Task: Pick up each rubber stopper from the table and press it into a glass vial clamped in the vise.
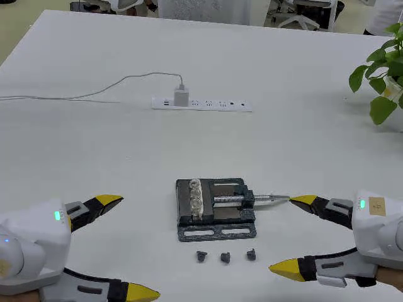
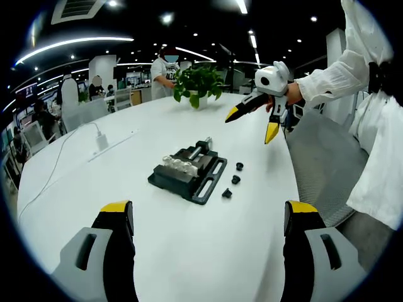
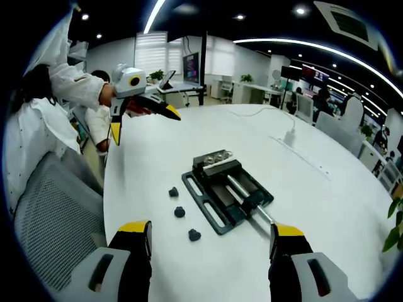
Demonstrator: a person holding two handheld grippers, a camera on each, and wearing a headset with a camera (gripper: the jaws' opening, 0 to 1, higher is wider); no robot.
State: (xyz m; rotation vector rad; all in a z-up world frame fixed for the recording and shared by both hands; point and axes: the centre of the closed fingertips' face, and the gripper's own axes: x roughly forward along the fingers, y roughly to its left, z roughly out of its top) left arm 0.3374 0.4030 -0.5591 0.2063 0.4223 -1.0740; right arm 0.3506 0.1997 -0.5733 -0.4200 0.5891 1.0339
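1. The vise (image 1: 216, 209) sits flat on the white desk (image 1: 302, 145), about the middle of my head view, with its screw handle (image 1: 267, 198) pointing to 3 o'clock
2. A short row of glass vials (image 1: 195, 195) stands upright, clamped at the 9 o'clock end of the vise
3. Three dark stoppers (image 1: 225, 257) lie loose on the desk in a line at 6 o'clock from the vise, near its base but not touching it, and apart from each other
4. The left gripper (image 1: 126, 246) hangs at 8 o'clock from the vise, well apart from it; its fingers (image 2: 116, 217) are spread wide and carry nothing
5. The right gripper (image 1: 293, 234) is at 4 o'clock from the vise, released as well, with nothing between its yellow tips; the upper tip is just beside the end of the screw handle, and I cannot tell whether it touches
6. From the right gripper view the stoppers lie at 9 o'clock of the vise, between the vise and the desk edge
7. At 12 o'clock from the vise, well back, lies a white power strip (image 1: 201, 104) with a charger (image 1: 181, 95) plugged in and a cable (image 1: 94, 94) trailing off toward 9 o'clock
8. A leafy plant (image 1: 384, 75) stands at 2 o'clock, by the desk edge
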